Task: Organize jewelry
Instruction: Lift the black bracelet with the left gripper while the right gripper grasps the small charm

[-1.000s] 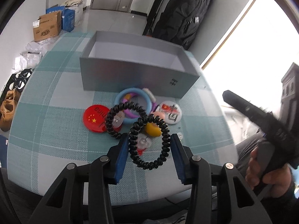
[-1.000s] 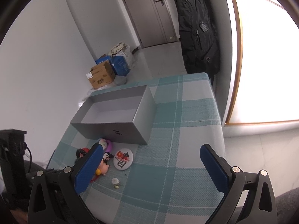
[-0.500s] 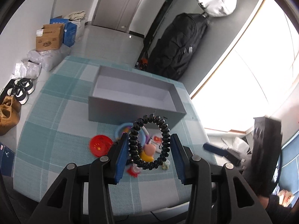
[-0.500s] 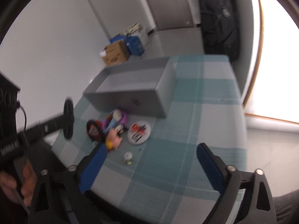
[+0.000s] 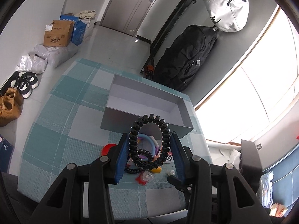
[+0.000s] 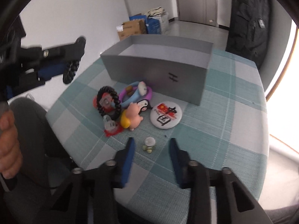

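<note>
My left gripper (image 5: 149, 141) is shut on a black coil hair tie (image 5: 164, 130) and holds it high above the table, in front of the open grey box (image 5: 149, 102). It also shows at the left of the right wrist view (image 6: 71, 69). My right gripper (image 6: 151, 149) is open, low over the table, its fingers on either side of a small clear bead ring (image 6: 149, 143). The pile holds a second black coil tie (image 6: 107, 102), a blue and a purple ring (image 6: 134, 93), a pink pig figure (image 6: 132, 117) and a round white badge (image 6: 166, 114).
The grey box (image 6: 158, 71) stands at the back of the checked table (image 6: 224, 130). A red badge (image 5: 108, 147) lies under the pile. A black backpack (image 5: 186, 61), cardboard boxes (image 5: 58, 33) and shoes (image 5: 18, 91) are on the floor beyond.
My left gripper rose and drew back with the coil tie. My right gripper moved down and forward to the table and narrowed around the small ring.
</note>
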Motion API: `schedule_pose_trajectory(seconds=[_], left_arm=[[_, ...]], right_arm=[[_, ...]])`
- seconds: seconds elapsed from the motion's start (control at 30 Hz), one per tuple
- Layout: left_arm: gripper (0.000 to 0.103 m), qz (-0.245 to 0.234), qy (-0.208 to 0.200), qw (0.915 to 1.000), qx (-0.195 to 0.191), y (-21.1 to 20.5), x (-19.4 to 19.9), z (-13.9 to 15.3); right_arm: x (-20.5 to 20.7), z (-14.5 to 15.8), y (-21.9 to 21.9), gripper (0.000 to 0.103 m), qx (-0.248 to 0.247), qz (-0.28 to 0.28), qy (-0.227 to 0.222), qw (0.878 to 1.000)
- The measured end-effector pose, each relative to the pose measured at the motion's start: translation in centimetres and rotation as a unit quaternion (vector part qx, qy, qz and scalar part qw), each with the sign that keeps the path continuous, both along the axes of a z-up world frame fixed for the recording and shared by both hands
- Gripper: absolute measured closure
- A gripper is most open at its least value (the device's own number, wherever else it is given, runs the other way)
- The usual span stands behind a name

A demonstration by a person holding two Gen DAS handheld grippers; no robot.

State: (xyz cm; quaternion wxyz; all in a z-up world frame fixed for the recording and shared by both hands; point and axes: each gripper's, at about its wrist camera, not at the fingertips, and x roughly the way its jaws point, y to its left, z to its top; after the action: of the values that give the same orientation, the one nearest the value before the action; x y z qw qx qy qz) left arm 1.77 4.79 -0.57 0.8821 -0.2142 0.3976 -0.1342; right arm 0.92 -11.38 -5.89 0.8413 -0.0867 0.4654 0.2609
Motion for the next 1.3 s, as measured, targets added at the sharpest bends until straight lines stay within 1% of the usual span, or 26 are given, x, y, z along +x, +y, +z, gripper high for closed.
schedule_pose_trajectory(seconds=[0.1,0.3,0.47,0.63,0.73,0.87,1.03,1.2,1.3], left_arm=[[0.065,-0.002,0.002,1.0000,-0.002,0.2,0.1,0.0],[0.065,0.000,0.006,1.0000,-0.003,0.4,0.1,0.0],[0.065,0.001,0.012,0.9999,0.002,0.3,0.2,-0.1],[0.065,0.004,0.020,0.9997,0.014,0.3,0.7,-0.1],[0.065,0.007,0.027,0.9995,0.018,0.3,1.2,0.0],[0.064,0.008,0.033,0.9990,0.028,0.1,2.3,0.5],[0.064,-0.004,0.031,0.9987,0.041,-0.4,3.9,1.3],[0.065,-0.016,0.034,0.9978,0.055,-0.9,6.2,1.6],[0.064,-0.023,0.045,0.9970,0.059,-1.0,7.7,0.9]], right_arm=[[-0.4,-0.3,0.8,0.090,-0.021,0.009,-0.013,1.000],[-0.6,0.0,1.1,0.093,-0.030,0.008,-0.027,0.999],[-0.4,1.4,0.4,0.093,-0.010,-0.002,-0.039,0.999],[0.4,3.1,-0.4,0.093,0.033,-0.023,-0.047,0.998],[1.1,4.6,-1.0,0.093,0.066,-0.034,-0.056,0.996],[3.1,6.7,-1.3,0.093,0.101,-0.038,-0.068,0.992],[5.1,8.8,-1.0,0.093,0.125,-0.039,-0.077,0.988],[8.3,9.7,-0.6,0.093,0.139,-0.031,-0.079,0.987],[10.0,9.5,-0.4,0.093,0.146,-0.029,-0.077,0.986]])
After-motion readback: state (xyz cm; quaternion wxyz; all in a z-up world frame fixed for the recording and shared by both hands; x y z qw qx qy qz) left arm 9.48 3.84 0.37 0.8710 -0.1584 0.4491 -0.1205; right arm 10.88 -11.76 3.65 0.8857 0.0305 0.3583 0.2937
